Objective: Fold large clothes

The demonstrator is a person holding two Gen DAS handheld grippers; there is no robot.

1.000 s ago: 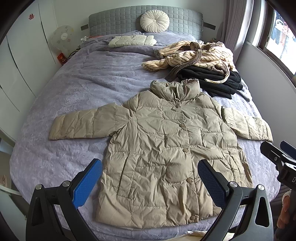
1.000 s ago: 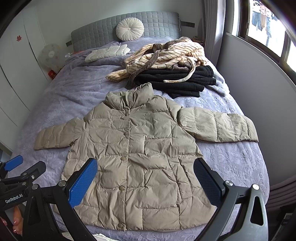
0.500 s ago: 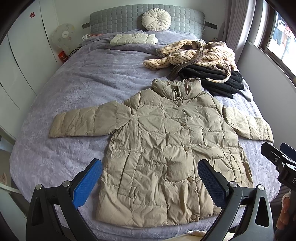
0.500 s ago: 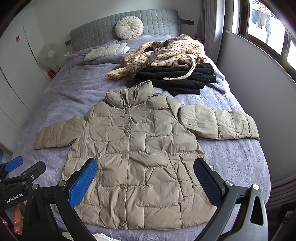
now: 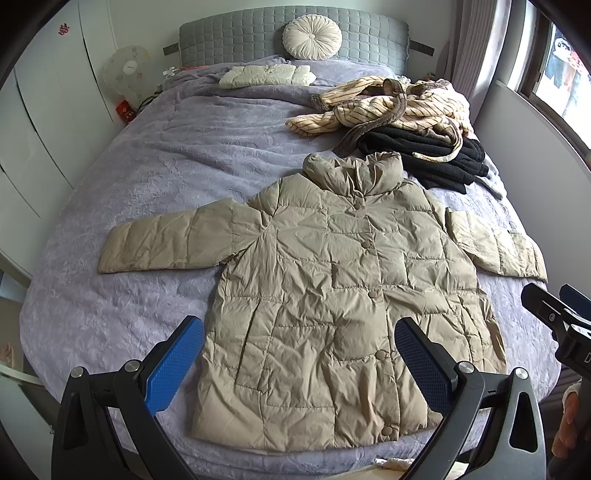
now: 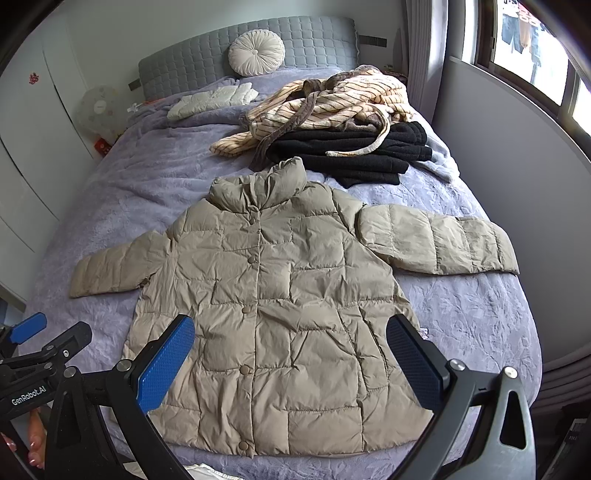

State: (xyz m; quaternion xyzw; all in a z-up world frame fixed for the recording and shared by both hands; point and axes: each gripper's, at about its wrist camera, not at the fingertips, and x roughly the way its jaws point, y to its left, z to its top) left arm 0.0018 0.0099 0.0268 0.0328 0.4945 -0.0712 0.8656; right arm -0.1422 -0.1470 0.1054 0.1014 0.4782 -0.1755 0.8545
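Jacket (image 5: 332,288) flat on bed (image 5: 155,184), buttoned, 2 sleeves spread. My left gripper (image 5: 299,365) and right gripper (image 6: 290,362) hover gaping, empty. Pinch each cuff, fold sleeves inward evenly.

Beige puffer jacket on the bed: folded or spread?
Spread. The beige quilted puffer jacket lies flat, buttoned front up, both sleeves out sideways.

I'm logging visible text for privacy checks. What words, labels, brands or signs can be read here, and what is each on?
"GenRobot.AI": white print on the black body of the left tongs, seen in the right wrist view.
Red paper sign on the white wardrobe door: too small to read.
Small red item beside the purple-covered bed: gold marks, too blurred to read.
Nothing else legible.
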